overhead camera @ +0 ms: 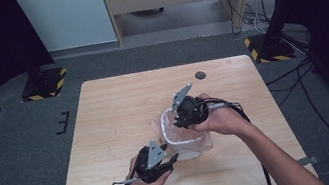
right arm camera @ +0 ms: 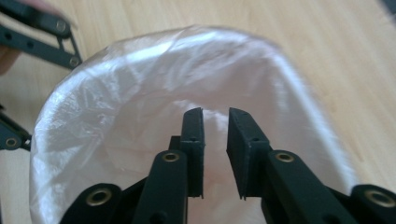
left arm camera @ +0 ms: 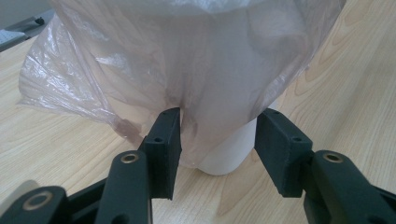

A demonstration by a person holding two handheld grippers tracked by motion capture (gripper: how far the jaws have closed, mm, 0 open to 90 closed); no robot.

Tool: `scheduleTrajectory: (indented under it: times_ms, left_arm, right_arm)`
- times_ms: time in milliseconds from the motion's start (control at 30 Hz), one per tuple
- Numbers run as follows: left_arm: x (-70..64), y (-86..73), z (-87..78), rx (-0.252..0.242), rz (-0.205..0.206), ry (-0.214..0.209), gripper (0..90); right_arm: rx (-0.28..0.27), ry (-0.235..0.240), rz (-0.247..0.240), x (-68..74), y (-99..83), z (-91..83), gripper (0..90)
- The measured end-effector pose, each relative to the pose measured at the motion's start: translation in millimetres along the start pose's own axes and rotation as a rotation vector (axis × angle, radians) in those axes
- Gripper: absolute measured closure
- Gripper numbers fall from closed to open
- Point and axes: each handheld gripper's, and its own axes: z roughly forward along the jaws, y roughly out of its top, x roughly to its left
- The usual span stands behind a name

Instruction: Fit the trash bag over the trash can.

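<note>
A small white container point(overhead camera: 190, 150) lined with a thin translucent plastic bag point(overhead camera: 164, 124) stands right of the table's middle. The bag's edge is folded over the rim and hangs down the outside point(left arm camera: 154, 65). My left gripper point(left arm camera: 217, 135) is open, low at the container's near-left side point(overhead camera: 172, 160). Its jaws flank the hanging film and the white base point(left arm camera: 225, 156), and the left jaw touches the film. My right gripper point(right arm camera: 215, 135) points down into the bag's mouth point(right arm camera: 140, 93) from the far side point(overhead camera: 181, 120). Its jaws stand a narrow gap apart, with nothing seen between them.
The wooden table point(overhead camera: 120, 110) has bare room to the left and at the back. A small dark round mark point(overhead camera: 200, 75) lies near its far edge. Stands with yellow-black bases point(overhead camera: 44, 84) point(overhead camera: 269, 49) sit on the floor beyond, with cables at the right.
</note>
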Motion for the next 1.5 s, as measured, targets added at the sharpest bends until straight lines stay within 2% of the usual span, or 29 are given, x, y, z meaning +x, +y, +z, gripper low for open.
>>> scheduleTrajectory:
  times_ms: [67, 133, 267, 367, 400, 500, 600, 667, 700, 867, 1033, 1067, 1100, 1133, 1167, 1233, 1333, 1367, 1400, 1433, 1500]
  left_arm:
    - [0.1, -0.1, -0.4, -0.001, 0.000, -0.001, 50.7]
    - [0.3, -0.2, -0.5, -0.001, 0.000, -0.002, 50.8]
    - [0.2, -0.1, -1.2, -0.003, 0.003, -0.003, 50.8]
    - [0.3, -0.2, -1.0, -0.002, 0.004, -0.003, 50.7]
    - [0.2, -0.2, -0.9, -0.001, 0.005, -0.003, 50.7]
    - [0.7, -0.3, -1.2, 0.000, 0.005, 0.002, 50.6]
    - [1.9, -0.9, -0.9, 0.004, -0.006, 0.014, 50.7]
    - [2.7, -1.1, 0.6, 0.012, -0.013, 0.023, 50.8]
    - [3.3, -1.0, 1.7, 0.013, -0.009, 0.025, 50.7]
    - [2.3, -1.1, 3.5, 0.022, -0.017, 0.033, 50.9]
    - [4.5, -1.4, 3.0, 0.021, -0.020, 0.051, 50.8]
    - [7.5, -1.1, 4.2, 0.003, 0.000, 0.052, 50.7]
    - [7.0, -2.1, 2.9, 0.019, -0.024, 0.056, 50.3]
    - [9.3, -1.9, 4.0, 0.005, -0.002, 0.057, 49.8]
    - [8.6, -2.7, 2.8, 0.020, -0.026, 0.063, 49.5]
    - [9.6, -3.0, 2.7, 0.012, -0.041, 0.064, 48.7]
    - [10.5, -2.9, 3.5, 0.013, -0.044, 0.067, 47.4]
    - [12.1, -2.3, 5.0, -0.001, -0.019, 0.064, 47.2]
    - [10.5, -2.9, 4.3, 0.017, -0.040, 0.066, 47.2]
    - [11.8, -2.4, 5.7, 0.002, -0.017, 0.061, 47.1]
    - [11.0, -2.5, 6.2, 0.001, -0.019, 0.058, 46.7]
  right_arm:
    - [0.064, 0.010, -0.017, 4.0, 3.7, 9.8, 77.7]
    - [0.116, 0.010, -0.035, 5.6, 6.7, 21.1, 72.7]
    - [0.171, -0.007, -0.035, 5.6, 11.8, 33.7, 59.1]
    - [0.182, -0.049, -0.027, 4.4, 14.1, 36.9, 44.4]
    - [0.184, -0.050, -0.022, 5.0, 14.5, 37.2, 39.6]
    - [0.169, -0.061, -0.020, 6.4, 14.4, 35.4, 34.1]
    - [0.133, -0.066, -0.003, 6.9, 14.0, 27.8, 35.1]
    - [0.110, -0.064, 0.018, 7.4, 13.0, 20.7, 40.5]
    - [0.103, -0.063, 0.011, 6.4, 11.6, 18.4, 41.5]
    - [0.094, -0.060, 0.042, 4.1, 4.1, 15.5, 45.0]
    - [0.090, -0.055, 0.048, 1.4, -0.3, 19.0, 44.1]
    - [0.087, -0.056, 0.049, 1.1, -0.8, 19.5, 43.8]
    - [0.084, -0.057, 0.051, 0.9, -1.2, 19.8, 43.4]
    - [0.084, -0.058, 0.056, 1.0, -1.5, 20.1, 43.0]
    - [0.084, -0.060, 0.056, 0.9, -1.8, 20.5, 42.8]
    - [0.086, -0.061, 0.060, 0.7, -2.1, 22.2, 41.4]
    - [0.095, -0.068, 0.066, 0.6, -2.2, 26.1, 37.9]
    - [0.099, -0.069, 0.069, 0.4, -2.2, 27.2, 35.9]
    - [0.103, -0.075, 0.076, 0.4, -2.1, 28.3, 34.9]
    - [0.105, -0.079, 0.075, 0.1, -2.1, 29.1, 34.1]
    - [0.110, -0.079, 0.073, 0.1, -2.0, 30.9, 33.5]
